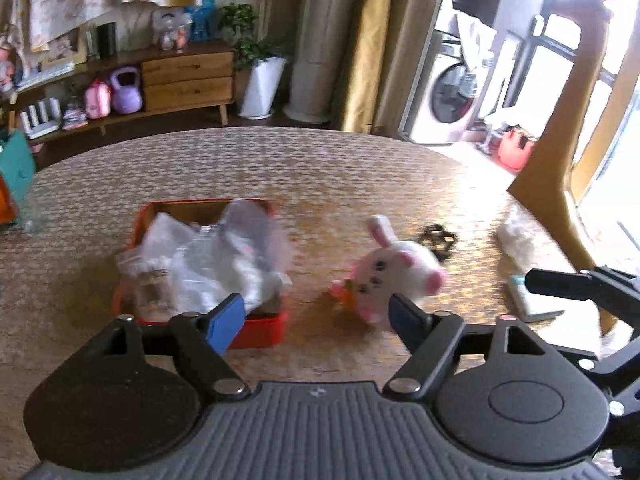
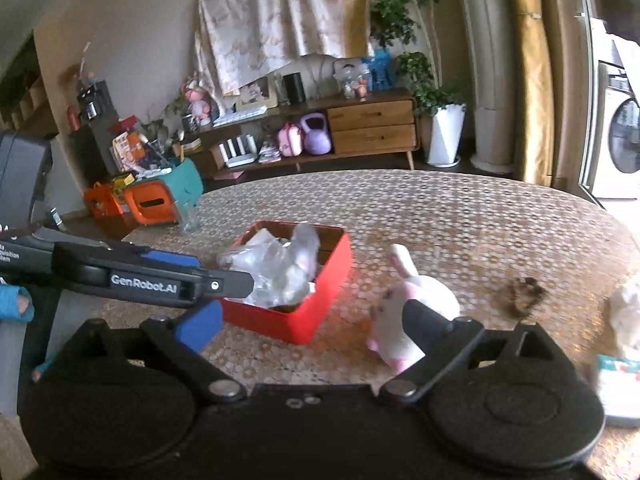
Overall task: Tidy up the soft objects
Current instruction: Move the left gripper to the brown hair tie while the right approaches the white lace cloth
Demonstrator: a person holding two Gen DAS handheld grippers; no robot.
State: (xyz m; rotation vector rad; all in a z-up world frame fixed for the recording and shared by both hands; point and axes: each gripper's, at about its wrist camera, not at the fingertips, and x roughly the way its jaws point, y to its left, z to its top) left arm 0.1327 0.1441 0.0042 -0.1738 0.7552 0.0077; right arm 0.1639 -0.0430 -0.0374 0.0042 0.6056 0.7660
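Both grippers hang over the table [image 1: 360, 168] with jaws spread wide and nothing between them. Left gripper [image 1: 316, 316] sits low near the table's front edge, its blue pad in front of the red box [image 1: 264, 330] and its dark finger just before the bunny [image 1: 400, 276]. Right gripper [image 2: 316, 320] is likewise parted, one finger overlapping the bunny [image 2: 424, 296] in view, though contact cannot be told. The left gripper's arm crosses the right wrist view at left, reaching toward the box [image 2: 296, 320].

The box holds crumpled clear plastic bags [image 1: 224, 264] that rise above its rim. The bunny, white with pink ears and feet, lies on the table just right of the box, apart from it. Beyond it lies a small dark object [image 2: 524, 292], blurred. Farther right sit a white fluffy lump [image 1: 516, 236] and a tissue pack [image 2: 620, 380].
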